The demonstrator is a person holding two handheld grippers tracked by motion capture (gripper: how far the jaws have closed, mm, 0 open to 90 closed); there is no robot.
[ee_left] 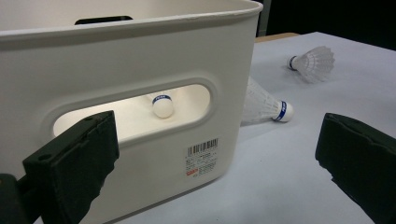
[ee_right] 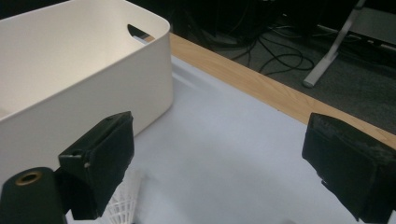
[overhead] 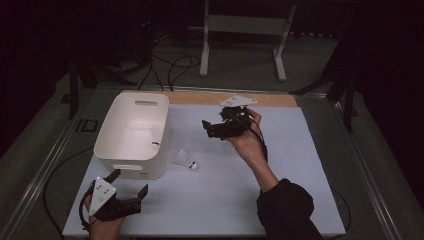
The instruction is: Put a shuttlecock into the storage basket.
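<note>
A white shuttlecock (overhead: 186, 159) lies on its side on the white table (overhead: 280, 200), just beside the white bin (overhead: 132, 132). Another shuttlecock (ee_left: 162, 105) sits inside the bin, seen through the handle hole. The left gripper view may show a third one (ee_left: 314, 62) farther off. The right gripper (overhead: 216, 128) hangs above the table with its jaws wide apart, holding nothing. The left gripper (overhead: 131, 192) rests near the bin, jaws apart too.

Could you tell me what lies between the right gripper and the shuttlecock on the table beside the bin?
Nothing: in the high view, only bare white table separates the right gripper from the shuttlecock.
</note>
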